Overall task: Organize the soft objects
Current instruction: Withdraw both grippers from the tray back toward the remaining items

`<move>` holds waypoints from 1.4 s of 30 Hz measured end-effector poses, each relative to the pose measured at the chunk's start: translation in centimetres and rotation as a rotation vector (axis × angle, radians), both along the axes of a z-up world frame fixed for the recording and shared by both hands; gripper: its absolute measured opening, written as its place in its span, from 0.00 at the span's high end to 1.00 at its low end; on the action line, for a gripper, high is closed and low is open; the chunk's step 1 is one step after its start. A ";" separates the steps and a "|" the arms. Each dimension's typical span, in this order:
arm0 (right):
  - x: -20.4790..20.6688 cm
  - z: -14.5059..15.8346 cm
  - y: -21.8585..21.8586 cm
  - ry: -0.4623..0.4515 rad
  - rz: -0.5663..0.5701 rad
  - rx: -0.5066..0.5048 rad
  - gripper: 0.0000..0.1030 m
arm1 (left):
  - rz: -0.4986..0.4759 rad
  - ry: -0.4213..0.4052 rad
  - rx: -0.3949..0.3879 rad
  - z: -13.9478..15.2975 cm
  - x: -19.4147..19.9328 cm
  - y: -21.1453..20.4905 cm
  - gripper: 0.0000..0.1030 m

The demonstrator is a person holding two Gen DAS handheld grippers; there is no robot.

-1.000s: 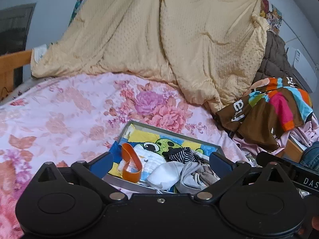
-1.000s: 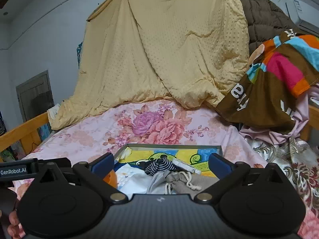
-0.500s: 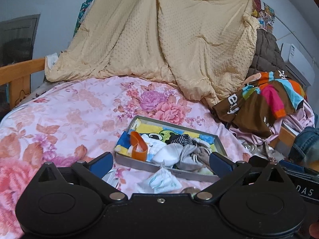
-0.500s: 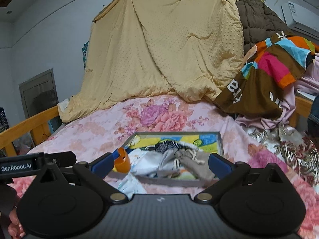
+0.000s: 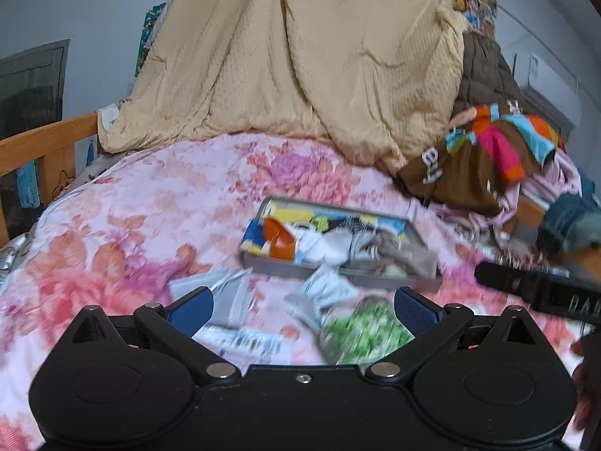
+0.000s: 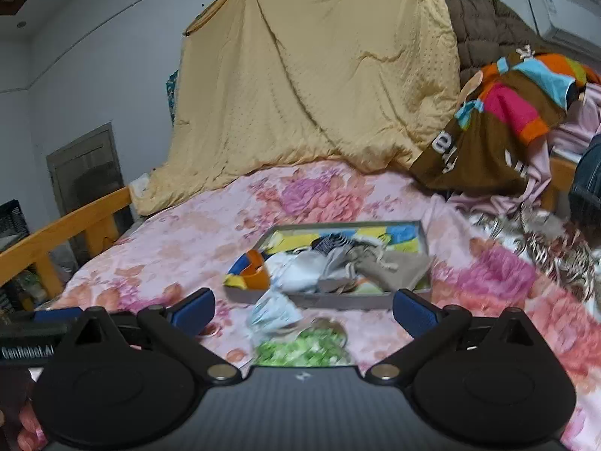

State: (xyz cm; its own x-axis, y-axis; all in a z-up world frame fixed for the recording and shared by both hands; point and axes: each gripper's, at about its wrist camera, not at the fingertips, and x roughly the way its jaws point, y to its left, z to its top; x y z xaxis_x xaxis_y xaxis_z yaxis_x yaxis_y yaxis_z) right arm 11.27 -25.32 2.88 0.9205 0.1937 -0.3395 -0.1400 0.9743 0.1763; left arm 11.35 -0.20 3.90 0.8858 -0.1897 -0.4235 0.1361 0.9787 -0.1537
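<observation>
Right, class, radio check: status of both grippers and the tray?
Left gripper open, empty. Right gripper open, empty. Tray full of soft items. Green-print pouch and white packet loose on the bedspread in front.

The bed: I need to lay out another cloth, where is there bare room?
Free: floral sheet between wooden rail and tray, and behind the tray up to the yellow quilt. Crowded: packets before the tray, clothes pile at right.

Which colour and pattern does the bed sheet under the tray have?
The bed sheet is pale pink with large pink and orange flowers; the right wrist view shows it best.
</observation>
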 end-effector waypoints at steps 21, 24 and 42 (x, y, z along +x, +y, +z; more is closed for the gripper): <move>-2.5 -1.9 4.1 0.136 0.058 -0.127 0.00 | 0.103 0.102 -0.022 -3.6 -2.9 5.1 0.01; -2.4 -2.2 5.1 0.151 0.086 -0.173 0.00 | 0.133 0.126 -0.035 -3.9 -2.6 5.6 0.01; -1.0 -3.6 7.5 0.202 0.147 -0.269 0.00 | 0.146 0.212 -0.056 -5.2 -0.3 5.7 0.01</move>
State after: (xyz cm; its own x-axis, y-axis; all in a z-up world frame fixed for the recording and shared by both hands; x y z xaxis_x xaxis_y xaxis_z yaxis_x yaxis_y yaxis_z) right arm 10.24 -17.81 -0.74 0.7985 0.1981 -0.5685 -0.2705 0.9617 -0.0448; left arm 11.03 5.52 -1.34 0.7980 -0.0945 -0.5952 -0.0472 0.9748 -0.2181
